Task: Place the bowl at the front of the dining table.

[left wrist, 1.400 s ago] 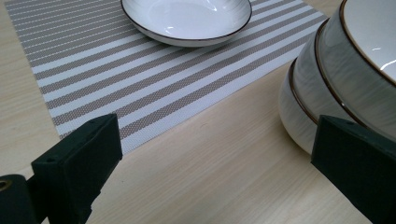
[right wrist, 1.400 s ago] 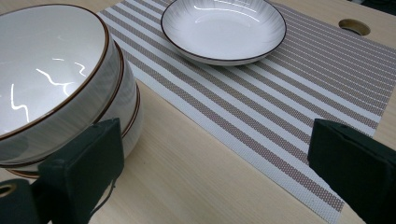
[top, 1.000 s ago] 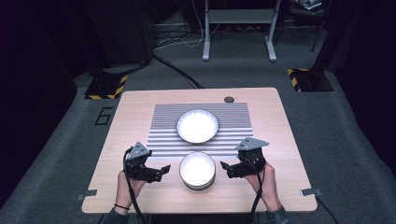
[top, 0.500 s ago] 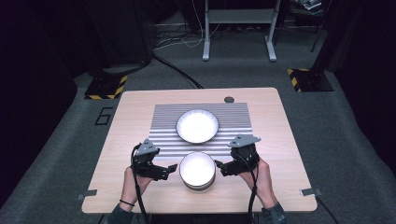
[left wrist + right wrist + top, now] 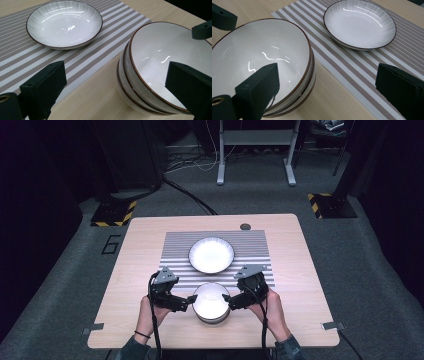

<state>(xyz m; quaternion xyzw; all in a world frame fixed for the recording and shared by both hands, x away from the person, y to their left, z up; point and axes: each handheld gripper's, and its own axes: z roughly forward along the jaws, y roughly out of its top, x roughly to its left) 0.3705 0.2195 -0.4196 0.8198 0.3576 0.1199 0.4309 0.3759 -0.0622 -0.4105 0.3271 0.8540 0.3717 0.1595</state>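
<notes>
A stack of white bowls with brown rims (image 5: 211, 303) stands on the bare wood near the table's front edge. My left gripper (image 5: 189, 301) is at its left side and my right gripper (image 5: 226, 300) at its right, both open. In the left gripper view the stack (image 5: 160, 57) sits to the right; my open left gripper (image 5: 116, 72) has its right jaw over the top bowl's inside and its left jaw outside. In the right gripper view my open right gripper (image 5: 328, 70) straddles the rim of the stack (image 5: 262, 52) the same way, left jaw inside.
A shallow white plate (image 5: 211, 255) lies on a grey striped mat (image 5: 252, 245) behind the stack. A small dark round fitting (image 5: 245, 226) sits at the table's far edge. Black stands and cables are on the floor beyond the table.
Both grippers have moved inward from the sides and now reach the rim of the bowl stack. The bowls and the plate have not moved.
</notes>
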